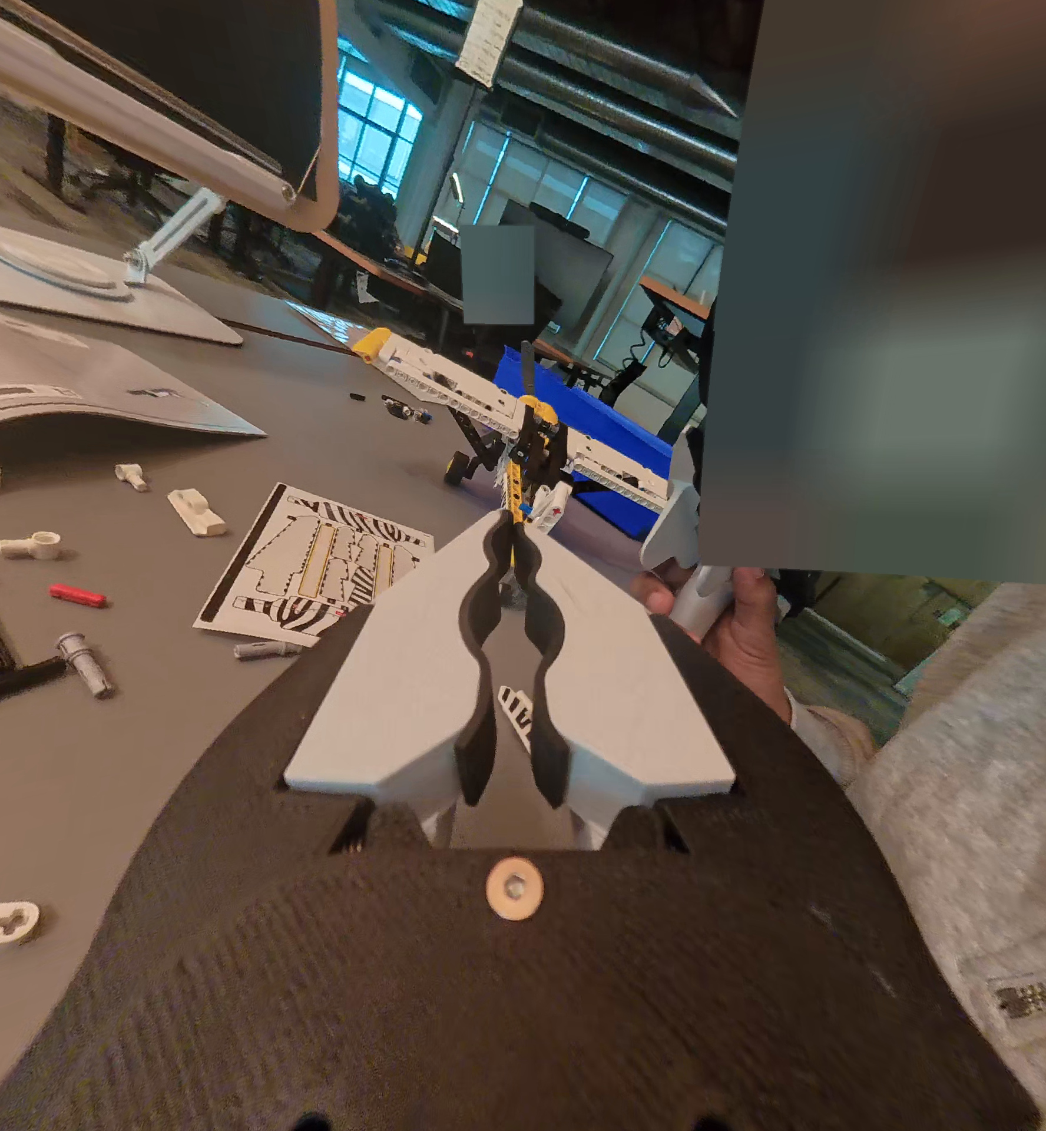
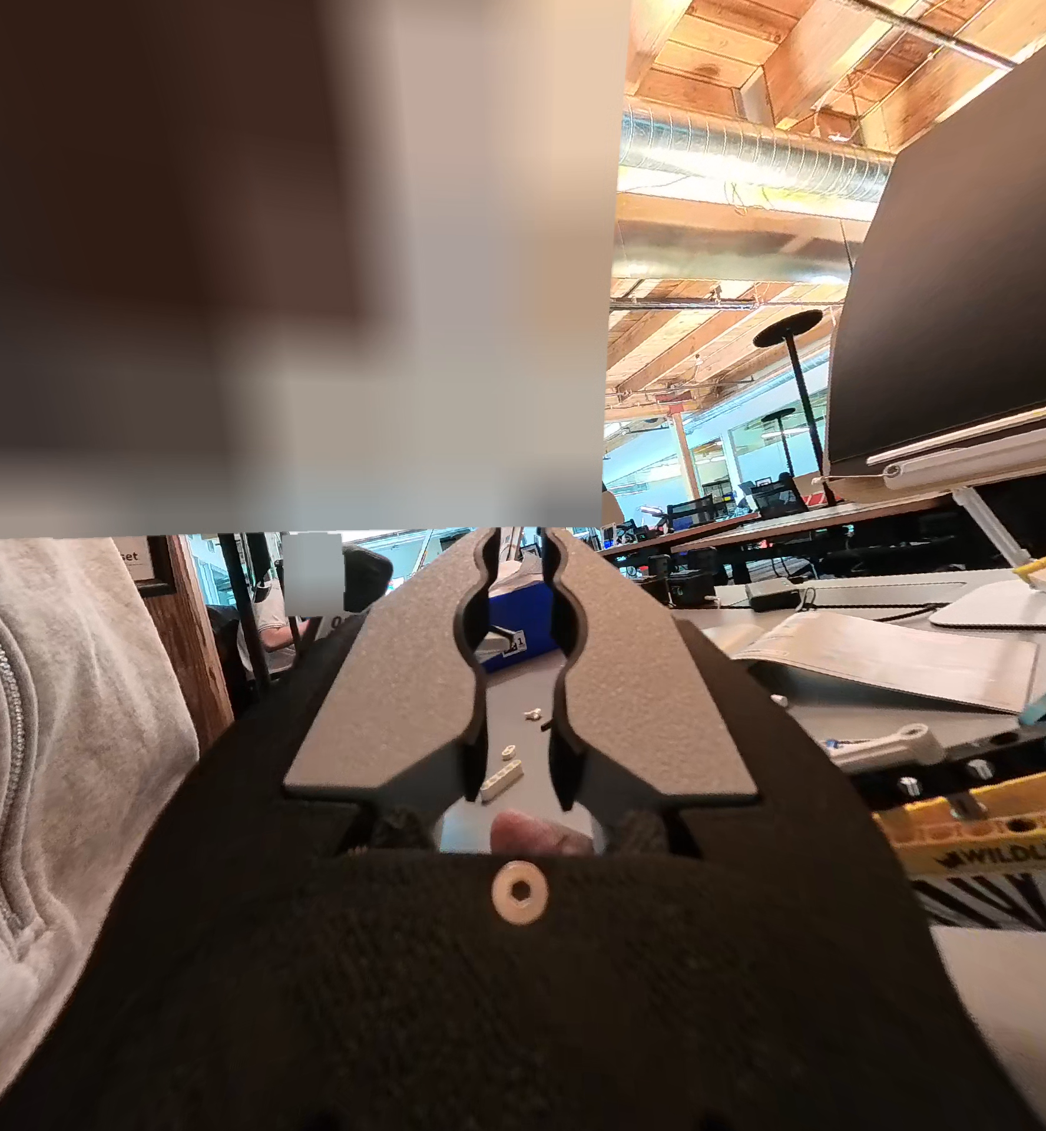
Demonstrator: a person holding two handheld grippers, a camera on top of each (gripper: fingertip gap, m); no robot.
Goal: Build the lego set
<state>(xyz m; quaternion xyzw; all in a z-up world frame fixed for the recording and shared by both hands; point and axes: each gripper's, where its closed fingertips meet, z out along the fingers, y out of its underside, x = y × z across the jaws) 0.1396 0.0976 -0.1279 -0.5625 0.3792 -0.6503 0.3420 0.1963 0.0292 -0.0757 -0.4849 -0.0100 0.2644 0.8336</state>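
A Lego plane (image 1: 478, 398) with white wings, a yellow body and a black propeller stands on the grey table (image 1: 141, 765). My left gripper (image 1: 511, 523) is shut on the plane's yellow tail beam (image 1: 513, 489). My right gripper (image 2: 522, 538) is slightly open and empty, raised and pointing across the table. One of its grey fingers (image 1: 673, 520) shows in the left wrist view beside the plane's right wing, held by a hand (image 1: 747, 630). The plane's yellow beam (image 2: 985, 832) shows at the right edge of the right wrist view.
A zebra sticker sheet (image 1: 312, 563), a red pin (image 1: 77, 595), grey pins (image 1: 86, 664) and white connectors (image 1: 196, 511) lie left of the gripper. An open instruction booklet (image 1: 80, 385) and a monitor base (image 1: 80, 287) stand farther left. A blue bin (image 1: 588, 422) is behind the plane. Small white parts (image 2: 502, 783) lie under the right gripper. Left tips to right tips: about 11 centimeters. My left gripper is the nearer one to the red pin (image 1: 77, 595): about 15 centimeters, against 25 centimeters.
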